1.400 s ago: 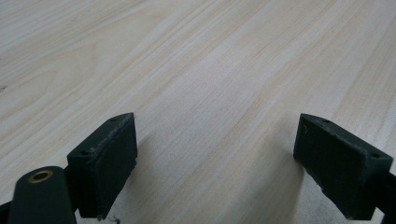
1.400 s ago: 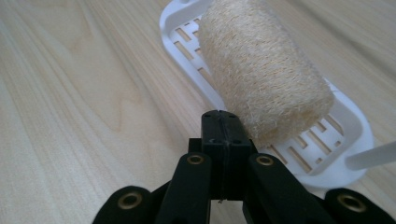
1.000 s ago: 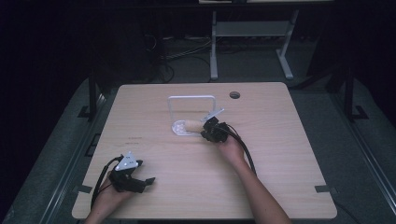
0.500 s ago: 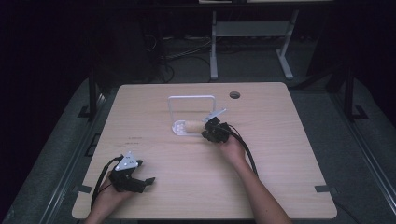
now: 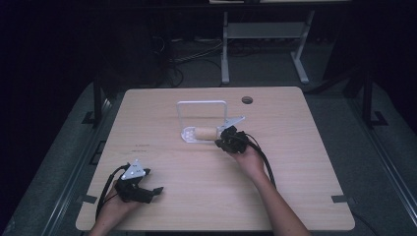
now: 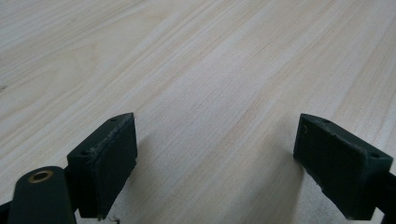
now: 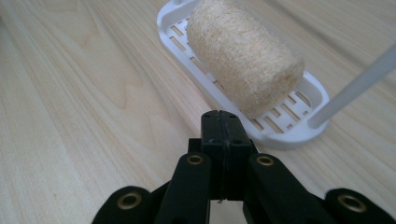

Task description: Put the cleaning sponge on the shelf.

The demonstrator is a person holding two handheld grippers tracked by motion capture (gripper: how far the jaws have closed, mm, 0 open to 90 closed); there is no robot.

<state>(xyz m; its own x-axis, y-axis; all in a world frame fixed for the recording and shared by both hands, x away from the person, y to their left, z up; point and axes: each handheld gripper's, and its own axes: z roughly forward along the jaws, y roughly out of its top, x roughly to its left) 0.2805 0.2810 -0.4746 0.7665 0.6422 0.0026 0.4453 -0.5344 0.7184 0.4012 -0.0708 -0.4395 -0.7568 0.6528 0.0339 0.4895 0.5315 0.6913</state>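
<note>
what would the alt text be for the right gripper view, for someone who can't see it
The right gripper, its two black jaws pressed shut on nothing, sits just short of a white slotted tray on a pale wooden table. A tan, rough-textured cylinder lies on its side on the tray, and a white rod rises from the tray's near end.

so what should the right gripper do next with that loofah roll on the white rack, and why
Probably open its jaws first. The right gripper sits just short of the white rack with its jaws pressed together on nothing, and the loofah roll lying there is far wider than that closed tip. Opened, it could ease forward around the roll. The left gripper is open over bare table, far off.
</note>
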